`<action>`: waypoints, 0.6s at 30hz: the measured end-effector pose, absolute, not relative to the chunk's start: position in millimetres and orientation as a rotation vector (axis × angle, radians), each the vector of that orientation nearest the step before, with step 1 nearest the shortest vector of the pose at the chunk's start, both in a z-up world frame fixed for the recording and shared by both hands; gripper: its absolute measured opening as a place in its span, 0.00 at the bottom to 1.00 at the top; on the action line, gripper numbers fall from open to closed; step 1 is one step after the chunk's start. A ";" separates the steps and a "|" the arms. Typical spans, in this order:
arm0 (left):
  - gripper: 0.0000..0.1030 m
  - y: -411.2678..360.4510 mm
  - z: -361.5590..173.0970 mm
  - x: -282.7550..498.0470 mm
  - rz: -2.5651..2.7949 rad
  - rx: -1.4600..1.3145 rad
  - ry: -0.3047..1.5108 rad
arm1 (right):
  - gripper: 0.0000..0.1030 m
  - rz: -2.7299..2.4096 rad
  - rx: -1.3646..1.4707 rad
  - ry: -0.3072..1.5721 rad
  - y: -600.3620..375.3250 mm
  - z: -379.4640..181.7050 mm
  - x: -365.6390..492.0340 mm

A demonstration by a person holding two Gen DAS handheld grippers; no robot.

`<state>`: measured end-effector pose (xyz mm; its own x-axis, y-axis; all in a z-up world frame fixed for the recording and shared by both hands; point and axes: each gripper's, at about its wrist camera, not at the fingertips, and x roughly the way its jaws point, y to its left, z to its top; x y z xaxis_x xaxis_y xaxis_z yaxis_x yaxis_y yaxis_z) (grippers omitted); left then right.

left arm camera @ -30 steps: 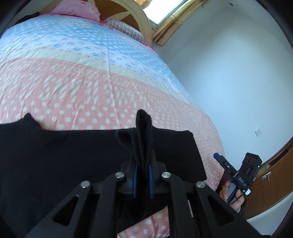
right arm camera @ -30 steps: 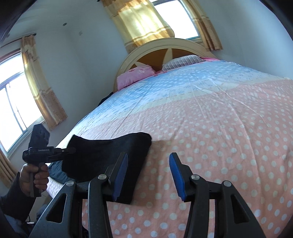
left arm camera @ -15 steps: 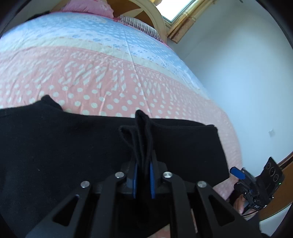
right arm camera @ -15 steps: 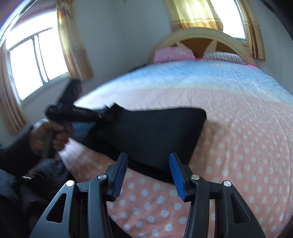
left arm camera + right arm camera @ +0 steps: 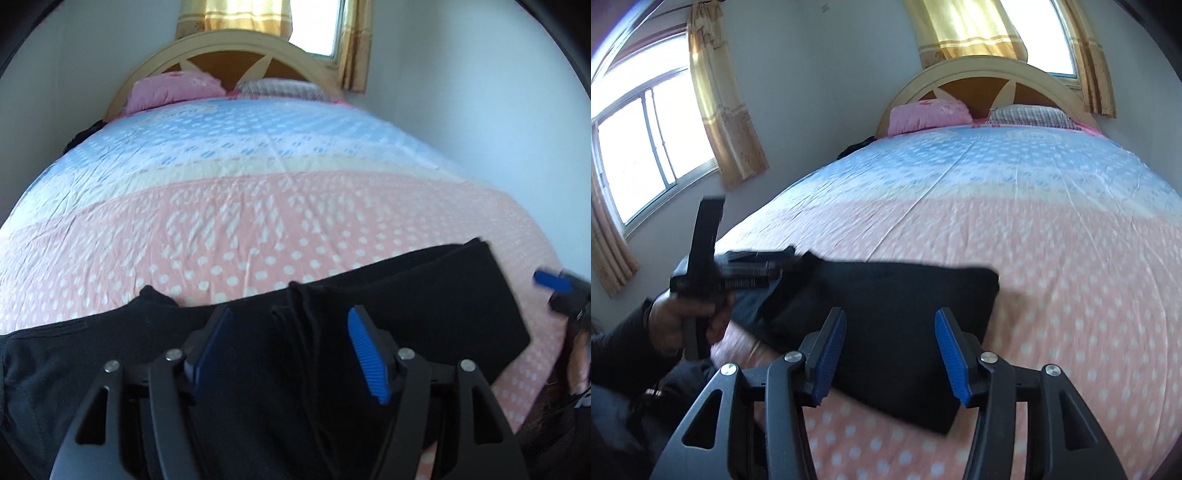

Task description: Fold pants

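Observation:
Black pants point(image 5: 424, 295) lie folded across the near end of the bed; in the right wrist view the pants point(image 5: 905, 288) form a flat dark rectangle. My left gripper point(image 5: 288, 317) hangs over them with its jaws opening; a ridge of cloth lies between the blue pads point(image 5: 365, 350), which do not press on it. My right gripper point(image 5: 890, 315) hovers above the pants' near edge, jaws opening slightly, nothing gripped. The left gripper point(image 5: 746, 273) shows in the right wrist view at the pants' left end, held by a hand point(image 5: 690, 321).
The bed point(image 5: 258, 229) has a pink and blue dotted cover. Two pillows point(image 5: 929, 114) lie against the curved headboard point(image 5: 990, 74). Curtained windows point(image 5: 653, 147) are on the left wall and behind the headboard. A dark garment point(image 5: 857, 146) sits at the bed's far left edge.
My left jaws were shut on an upright fold of the pants and now stand apart, the fold slumped. The left view swung toward the headboard. My right gripper moved left over the pants.

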<state>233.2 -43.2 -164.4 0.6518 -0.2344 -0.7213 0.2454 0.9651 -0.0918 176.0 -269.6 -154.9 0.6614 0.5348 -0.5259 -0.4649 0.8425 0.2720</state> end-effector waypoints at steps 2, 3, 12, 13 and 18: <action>0.67 -41.5 -173.0 240.0 -0.239 0.019 0.852 | 0.52 0.553 0.123 0.692 -261.3 -163.3 200.8; 0.68 -41.2 -177.1 241.2 -0.234 0.023 0.865 | 0.52 0.517 0.117 0.731 -258.7 -171.0 214.7; 0.69 -41.8 -172.5 211.6 -0.237 0.051 0.823 | 0.52 0.494 0.120 0.718 -258.5 -169.8 210.5; 0.69 -40.0 -171.2 204.8 -0.241 0.051 0.817 | 0.52 0.519 0.130 0.709 -256.1 -167.1 204.6; 0.77 -40.4 -172.5 184.2 -0.280 0.061 0.803 | 0.52 0.766 0.152 0.668 -215.9 -162.0 168.2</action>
<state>184.2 -40.4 -172.5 0.6601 -0.2238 -0.7170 0.2701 0.9615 -0.0515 168.2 -215.9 -162.0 0.5273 0.6843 -0.5037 -0.5916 0.7212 0.3605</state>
